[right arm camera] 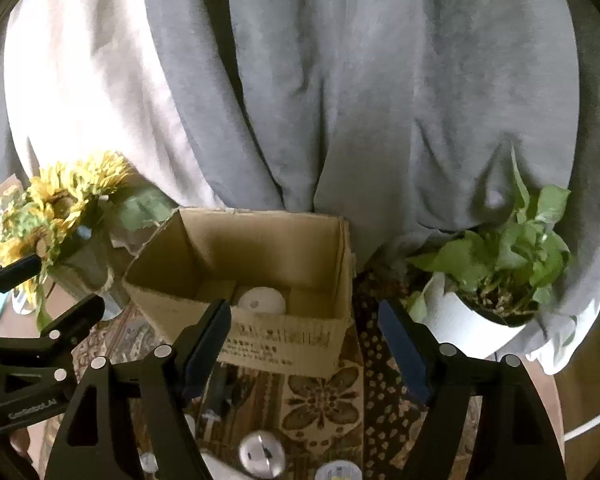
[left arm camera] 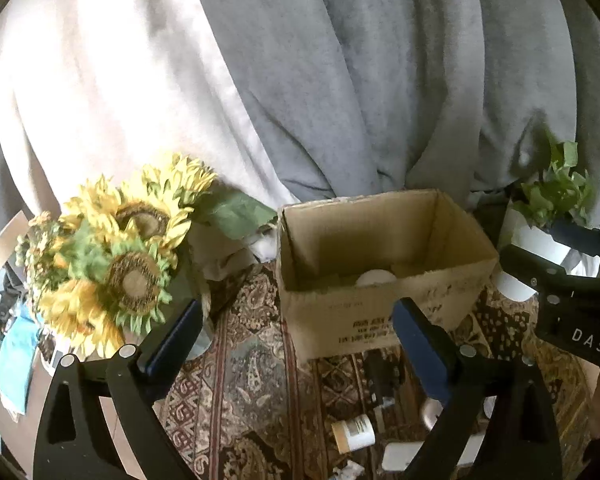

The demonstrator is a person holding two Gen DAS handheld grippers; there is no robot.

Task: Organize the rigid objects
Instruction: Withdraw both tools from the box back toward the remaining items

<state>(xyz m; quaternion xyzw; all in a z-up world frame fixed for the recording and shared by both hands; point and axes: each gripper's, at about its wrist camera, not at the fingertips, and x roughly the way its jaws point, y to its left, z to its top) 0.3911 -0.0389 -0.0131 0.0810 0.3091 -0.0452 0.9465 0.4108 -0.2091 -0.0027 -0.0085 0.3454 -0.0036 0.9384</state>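
An open cardboard box [left arm camera: 380, 280] stands on a patterned cloth; it also shows in the right wrist view [right arm camera: 260, 312]. A white round object [right arm camera: 261, 300] lies inside it, also seen in the left wrist view [left arm camera: 376, 277]. My left gripper [left arm camera: 298, 328] is open and empty, in front of the box. My right gripper [right arm camera: 304, 328] is open and empty, just before the box's near wall. On the cloth below lie a small white bottle [left arm camera: 354, 432], a dark object [left arm camera: 380, 376], a white flat item [left arm camera: 404, 456] and a shiny round object [right arm camera: 261, 454].
A sunflower bouquet [left arm camera: 112, 256] in a vase stands left of the box. A potted green plant [right arm camera: 500, 276] in a white pot stands to the right. A grey curtain [right arm camera: 340, 100] hangs behind. Papers [left arm camera: 12, 352] lie at far left.
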